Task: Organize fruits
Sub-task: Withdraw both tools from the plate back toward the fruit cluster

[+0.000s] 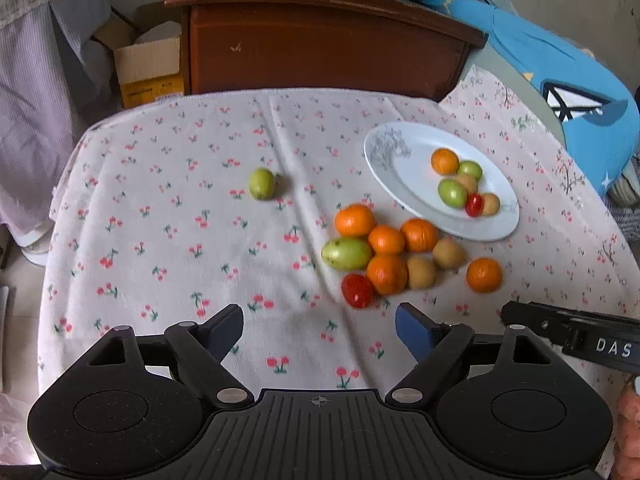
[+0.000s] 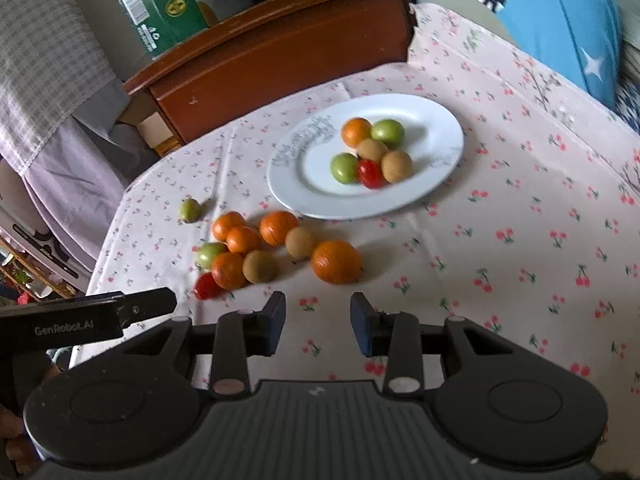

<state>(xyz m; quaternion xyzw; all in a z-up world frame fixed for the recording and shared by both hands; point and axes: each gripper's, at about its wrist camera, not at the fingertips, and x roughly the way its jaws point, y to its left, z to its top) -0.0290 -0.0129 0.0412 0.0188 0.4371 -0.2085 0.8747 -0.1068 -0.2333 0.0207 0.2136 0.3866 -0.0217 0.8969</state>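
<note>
Just beyond the open right hand-held gripper [image 2: 318,322] lies an orange [image 2: 335,261].

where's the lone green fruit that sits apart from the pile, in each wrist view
Left wrist view: the lone green fruit lies left of centre on the tablecloth, up and left of the pile.
Right wrist view: the same fruit lies at the left, near the cloth's edge, above and left of the pile.
Shared landmark: the white oval plate, to the right of it in both.
</note>
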